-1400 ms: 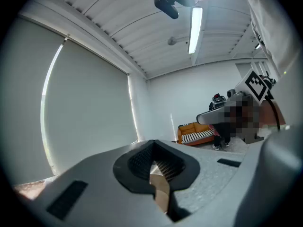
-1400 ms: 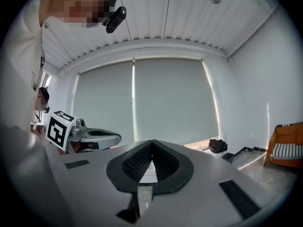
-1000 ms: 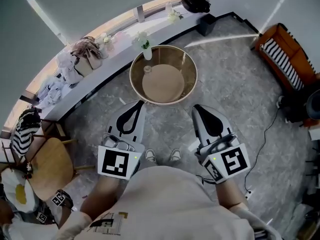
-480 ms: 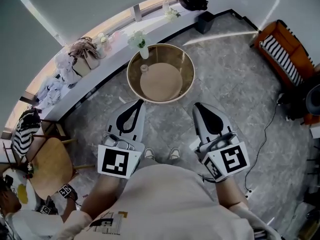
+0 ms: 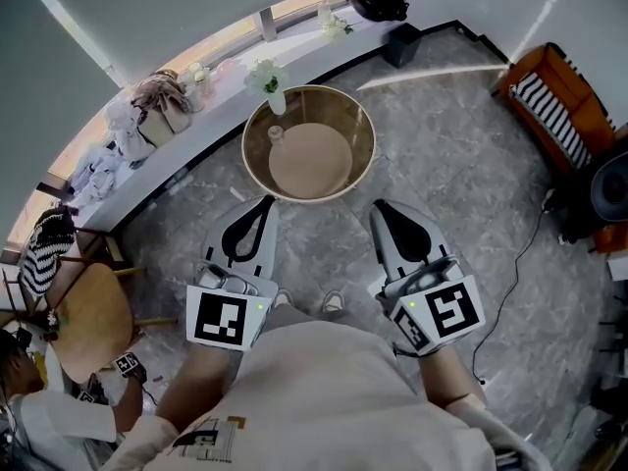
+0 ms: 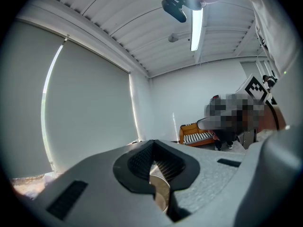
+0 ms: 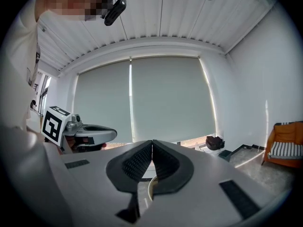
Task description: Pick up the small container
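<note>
Left tool (image 5: pixel 265 205), right tool (image 5: pixel 379 210) (both closed)

Wears a cream top (image 5: pixel 324 391) with a small dark-and-yellow print (image 5: pixel 211 438) low on the left side. Shows pale shoes (image 5: pixel 334 302) just past the hem. Bears a left tool (image 5: pixel 265 204) with a broad, tapering shell in pale grey, inlaid with a black teardrop around ribbed black pads (image 6: pixel 141 161). Behind the shell, has silvery hardware (image 5: pixel 228 281) and a white cube (image 5: pixel 224 318) printed with a black square marker. Bears a right tool (image 5: pixel 377 209) of the same build, with a different black pattern on its own cube. Seen along the jaws, has dark rectangular slots (image 6: pixel 66 198) sunk into the finely speckled grey shell.
</note>
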Motion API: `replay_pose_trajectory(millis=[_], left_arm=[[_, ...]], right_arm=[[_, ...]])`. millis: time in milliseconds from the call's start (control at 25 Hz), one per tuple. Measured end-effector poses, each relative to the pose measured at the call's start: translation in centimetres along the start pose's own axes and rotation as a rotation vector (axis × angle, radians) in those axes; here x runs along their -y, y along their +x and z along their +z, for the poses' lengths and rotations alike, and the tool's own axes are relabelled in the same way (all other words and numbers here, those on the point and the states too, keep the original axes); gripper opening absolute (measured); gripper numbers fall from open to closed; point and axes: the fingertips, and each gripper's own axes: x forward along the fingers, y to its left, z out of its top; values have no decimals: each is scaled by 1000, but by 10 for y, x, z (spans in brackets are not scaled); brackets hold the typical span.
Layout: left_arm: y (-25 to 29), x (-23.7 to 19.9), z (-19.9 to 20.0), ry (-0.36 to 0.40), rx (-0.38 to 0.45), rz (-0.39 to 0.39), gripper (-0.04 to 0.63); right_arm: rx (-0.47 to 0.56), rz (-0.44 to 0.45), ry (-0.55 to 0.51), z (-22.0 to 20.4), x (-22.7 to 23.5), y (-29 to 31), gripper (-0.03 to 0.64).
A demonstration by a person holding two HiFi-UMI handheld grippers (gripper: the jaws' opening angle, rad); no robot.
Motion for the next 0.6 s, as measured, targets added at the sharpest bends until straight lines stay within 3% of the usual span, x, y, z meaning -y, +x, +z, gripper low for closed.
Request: replay_pose_trajectory(millis=[600], left_arm=[[10,26,-3,22,-9,46,8]], right_arm=[[9,47,-5,-10,24,-7,6]])
